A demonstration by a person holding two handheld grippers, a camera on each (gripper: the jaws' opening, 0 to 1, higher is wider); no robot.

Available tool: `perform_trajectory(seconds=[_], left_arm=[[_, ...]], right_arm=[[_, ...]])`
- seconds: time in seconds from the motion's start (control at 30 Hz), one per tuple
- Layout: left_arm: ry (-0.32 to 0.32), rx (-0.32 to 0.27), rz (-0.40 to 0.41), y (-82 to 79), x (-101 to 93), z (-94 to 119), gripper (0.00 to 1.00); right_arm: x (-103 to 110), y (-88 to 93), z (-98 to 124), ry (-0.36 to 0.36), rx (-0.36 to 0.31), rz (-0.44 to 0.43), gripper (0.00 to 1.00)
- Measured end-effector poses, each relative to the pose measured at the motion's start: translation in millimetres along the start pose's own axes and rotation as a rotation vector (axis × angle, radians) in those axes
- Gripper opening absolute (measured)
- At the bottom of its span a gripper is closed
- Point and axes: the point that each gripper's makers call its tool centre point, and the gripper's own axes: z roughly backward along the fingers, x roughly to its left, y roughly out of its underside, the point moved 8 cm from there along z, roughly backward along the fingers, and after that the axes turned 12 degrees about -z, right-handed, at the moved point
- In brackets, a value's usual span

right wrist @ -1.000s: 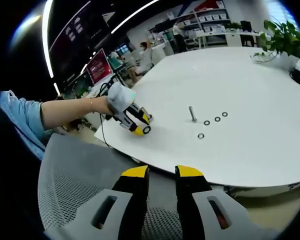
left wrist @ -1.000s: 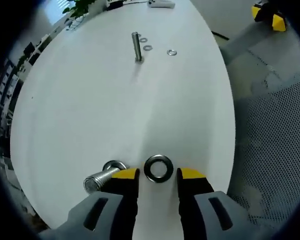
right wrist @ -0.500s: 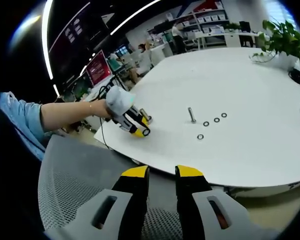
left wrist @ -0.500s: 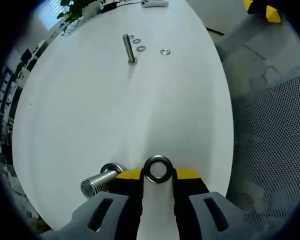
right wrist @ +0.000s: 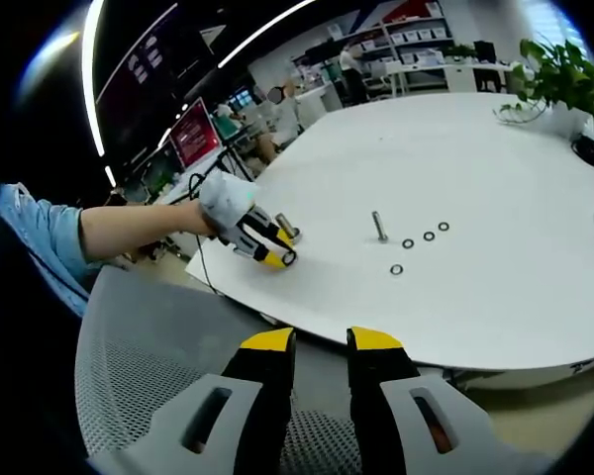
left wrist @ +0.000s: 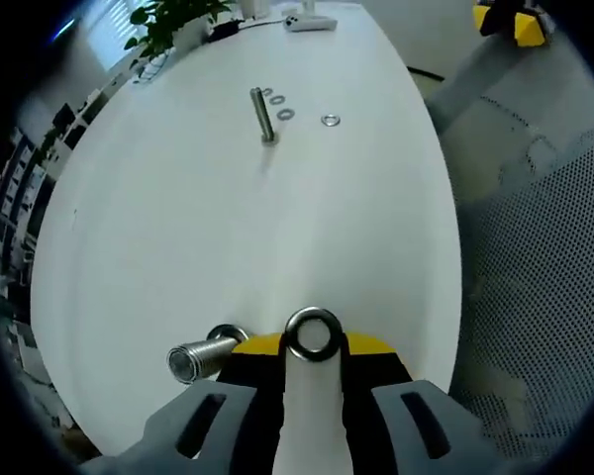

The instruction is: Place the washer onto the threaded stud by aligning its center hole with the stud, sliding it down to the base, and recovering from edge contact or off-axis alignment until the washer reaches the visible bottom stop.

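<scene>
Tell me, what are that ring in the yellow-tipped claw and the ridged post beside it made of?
The washer held in the left gripper looks like bare steel: grey, smooth, with bright glints on its rim. The threaded stud beside it also looks like metal, silvery with fine ridges catching light. The exact alloy or plating cannot be told.
</scene>
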Motion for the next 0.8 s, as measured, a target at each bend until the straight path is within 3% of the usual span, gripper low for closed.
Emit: perform_trajectory(seconds=[0.47,0.8], left_arm=[[-0.049,-0.009,0.026,1.5,12.5,45.7,0.18],[-0.090,-0.007,0.014,-3.3,21.5,57.4,0.18]], right_arm=[[0.0,0.2,0.0,0.000,0.001,0.001,0.23],[0.4,-0.2,0.1,-0.002,-0.009,-0.002,0.23]])
